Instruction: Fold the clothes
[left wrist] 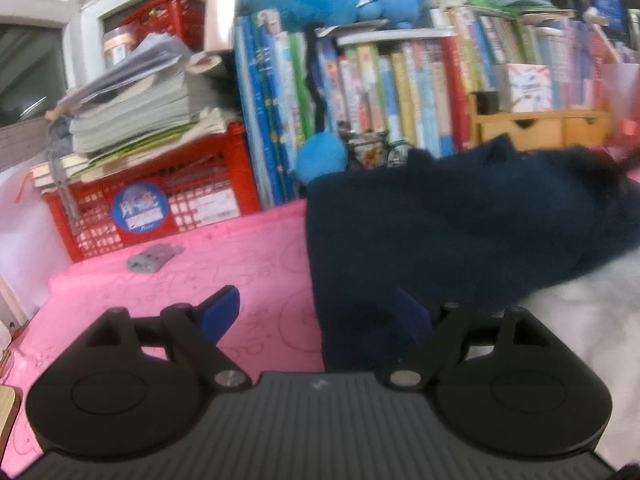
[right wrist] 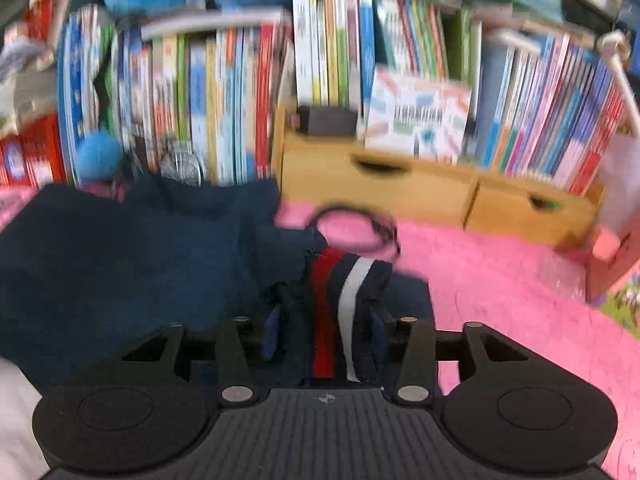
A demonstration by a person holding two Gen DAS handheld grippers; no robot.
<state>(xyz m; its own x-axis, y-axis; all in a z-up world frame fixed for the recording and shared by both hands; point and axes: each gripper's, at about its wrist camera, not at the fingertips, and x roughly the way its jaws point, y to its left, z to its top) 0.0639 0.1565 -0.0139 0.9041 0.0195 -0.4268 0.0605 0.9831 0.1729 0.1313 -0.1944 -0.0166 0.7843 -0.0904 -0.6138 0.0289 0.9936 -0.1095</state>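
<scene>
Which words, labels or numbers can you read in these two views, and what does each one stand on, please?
None reads clearly.
Round blue sticker on the red crate: large white characters, too blurred.
Book spines: too small and blurred.
Pink tabletop: pen scribbles, unreadable.
White printed box: blurred by motion.

Book spines [right wrist: 224, 92] motion-blurred, titles unreadable; navy garment [left wrist: 460, 232] cut off rightward.

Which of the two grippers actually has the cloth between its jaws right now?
The right gripper: the red-and-white striped band of the navy garment sits between its jaws. The left gripper stands wide, with only one finger over the garment's edge.
</scene>
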